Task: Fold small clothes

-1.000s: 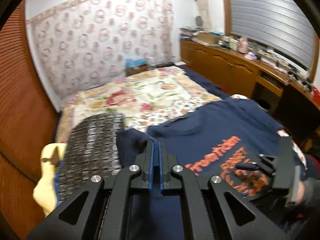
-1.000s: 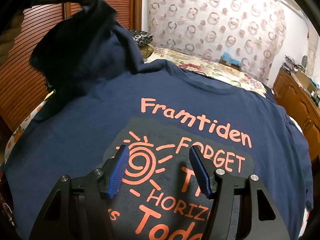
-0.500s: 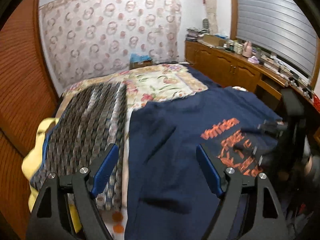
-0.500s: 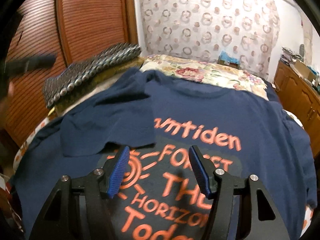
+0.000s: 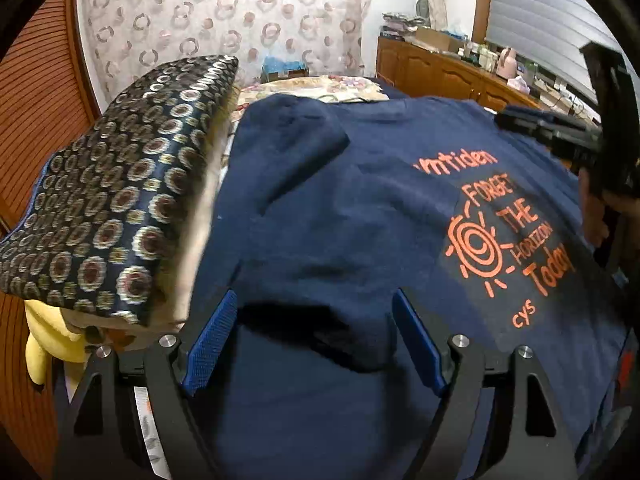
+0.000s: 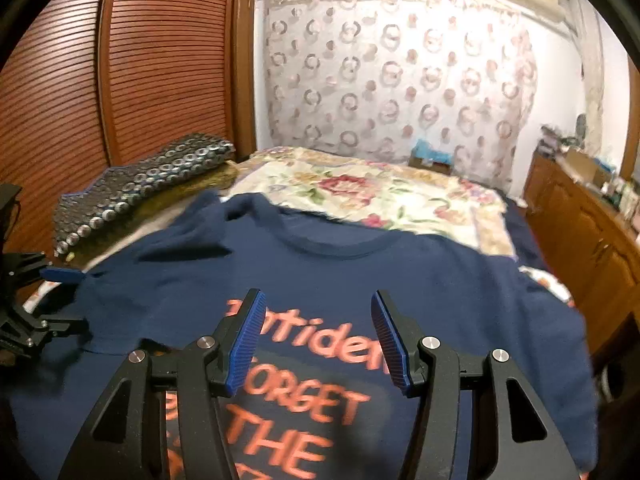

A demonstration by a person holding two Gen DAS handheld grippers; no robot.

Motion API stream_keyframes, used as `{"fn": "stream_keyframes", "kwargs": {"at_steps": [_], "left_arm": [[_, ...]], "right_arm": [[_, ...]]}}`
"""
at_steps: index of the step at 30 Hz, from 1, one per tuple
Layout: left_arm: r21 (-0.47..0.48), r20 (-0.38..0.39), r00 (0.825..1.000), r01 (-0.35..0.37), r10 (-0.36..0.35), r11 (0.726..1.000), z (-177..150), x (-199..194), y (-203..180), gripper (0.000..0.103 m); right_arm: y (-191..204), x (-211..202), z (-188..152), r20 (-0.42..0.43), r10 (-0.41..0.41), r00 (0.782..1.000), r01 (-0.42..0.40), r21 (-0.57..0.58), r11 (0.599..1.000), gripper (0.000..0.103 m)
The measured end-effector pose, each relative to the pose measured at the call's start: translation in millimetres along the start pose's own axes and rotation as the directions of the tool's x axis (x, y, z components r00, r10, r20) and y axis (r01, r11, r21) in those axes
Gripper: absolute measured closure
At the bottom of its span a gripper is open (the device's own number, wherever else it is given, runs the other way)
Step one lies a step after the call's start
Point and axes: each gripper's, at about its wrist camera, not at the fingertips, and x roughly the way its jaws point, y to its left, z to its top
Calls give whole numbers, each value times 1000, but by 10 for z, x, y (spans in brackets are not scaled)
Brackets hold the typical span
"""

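A navy cotton T-shirt with orange printed lettering [image 6: 340, 272] lies spread flat on the floral-quilted bed [image 6: 360, 192], its long axis running from the lower frame edge up to the collar, which points toward the patterned curtain [image 6: 400, 80]. One sleeve is folded over its body at mid-left. The left gripper [image 5: 316, 336] stands wide apart, empty. The right gripper [image 6: 318, 336] is half spread, empty, above the lettering.
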Motion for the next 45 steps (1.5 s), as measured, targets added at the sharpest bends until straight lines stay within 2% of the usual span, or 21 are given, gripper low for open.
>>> {"fn": "stream_keyframes", "kwargs": {"at_steps": [6,10,12,13,15,20,24,28,30,34,38,40,41,42,44,45], "left_arm": [[1,-30,1000,-8,8,1000,-23,116,-55,22],[0,-32,999,-6,6,1000,-9,121,-64,21],[5,-39,999,5,-5,1000,2,146,-74,14],[13,-43,999,7,-7,1000,7,162,-95,12],[32,-57,998,9,-7,999,15,189,-128,2],[27,-67,998,15,-13,1000,33,212,-131,0],[28,-67,998,14,-12,1000,35,211,-138,0],[27,-68,998,14,-12,1000,39,208,-143,0],[27,-68,998,13,-12,1000,39,206,-147,0],[27,-68,998,13,-11,1000,42,206,-149,0],[27,-68,998,13,-11,1000,37,203,-154,0],[27,-69,998,13,-11,1000,43,203,-153,0],[27,-69,998,13,-11,1000,39,201,-156,0],[27,-69,998,13,-11,1000,44,202,-155,0],[27,-69,998,12,-11,1000,42,200,-160,0],[27,-69,998,12,-11,1000,47,201,-157,0]], "right_arm": [[-237,-7,-4,-11,-74,997,74,37,997,42],[-517,-14,-46,-59,-132,989,136,66,989,42],[-645,-34,-87,-83,-143,986,149,78,986,42],[-727,-40,-112,-103,-154,983,163,84,983,42],[-848,-67,-166,-133,-186,974,199,94,975,42],[-1256,-47,-431,-244,-233,942,276,160,948,42],[-1465,-25,-640,-307,-238,921,308,200,930,42],[-1553,-1,-739,-343,-221,913,315,246,917,42],[-1601,-3,-750,-357,-193,914,302,278,912,42],[-1771,2,-758,-350,-122,929,253,359,898,42],[-1948,-52,-785,-327,-44,944,191,433,881,59],[-2017,-76,-795,-322,-33,946,185,453,872,65],[-2015,-63,-795,-318,-28,948,180,461,869,74],[-2019,-62,-797,-312,-17,950,169,470,866,77],[-2054,-60,-809,-316,-42,948,190,455,870,82],[-2062,-70,-815,-318,-57,946,202,444,873,90]]}}
